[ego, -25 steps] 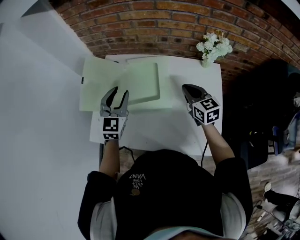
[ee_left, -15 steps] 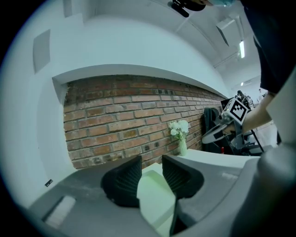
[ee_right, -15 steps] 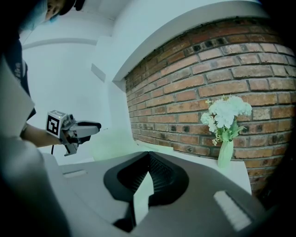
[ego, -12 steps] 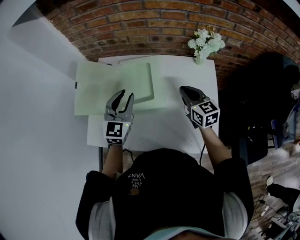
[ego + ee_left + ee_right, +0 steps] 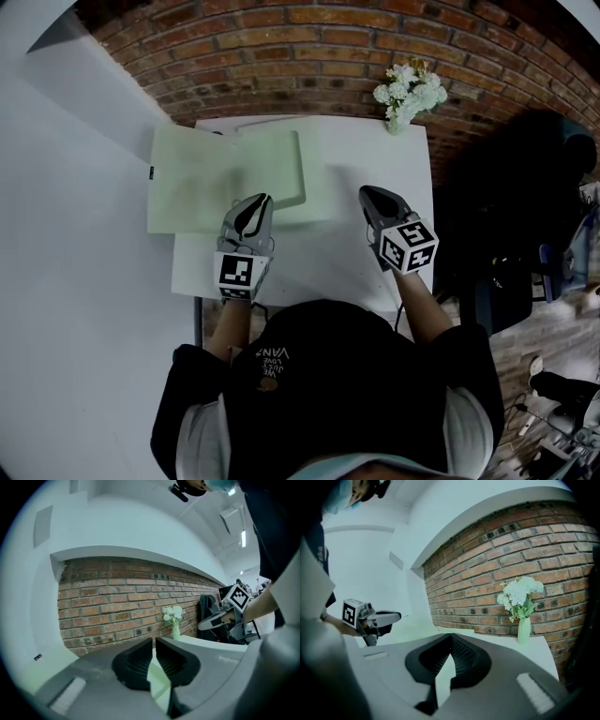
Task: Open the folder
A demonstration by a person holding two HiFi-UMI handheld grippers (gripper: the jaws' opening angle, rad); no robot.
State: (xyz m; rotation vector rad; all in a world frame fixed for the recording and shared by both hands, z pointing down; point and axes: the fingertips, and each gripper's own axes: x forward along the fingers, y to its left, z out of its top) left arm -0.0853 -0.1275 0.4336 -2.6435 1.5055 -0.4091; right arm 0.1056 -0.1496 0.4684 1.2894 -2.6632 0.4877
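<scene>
Pale green folder point(image 5: 202, 183) lies spread flat on the white counter point(image 5: 347, 258), its near edge under the left gripper point(image 5: 258, 204), whose fingers have just been closing on nothing and now sit clenched. The right gripper point(image 5: 367, 195), fingers clenched and empty, has the folder off to its left. Opening looks done; next, I'd judge, draw both hands clear

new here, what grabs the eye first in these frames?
A pale green folder lies open at the far left of the white table, one flap overhanging the edge. The left gripper is at its near edge, jaws just closed further with nothing between them; the right gripper is shut over bare table. White flowers stand at the far right corner.
</scene>
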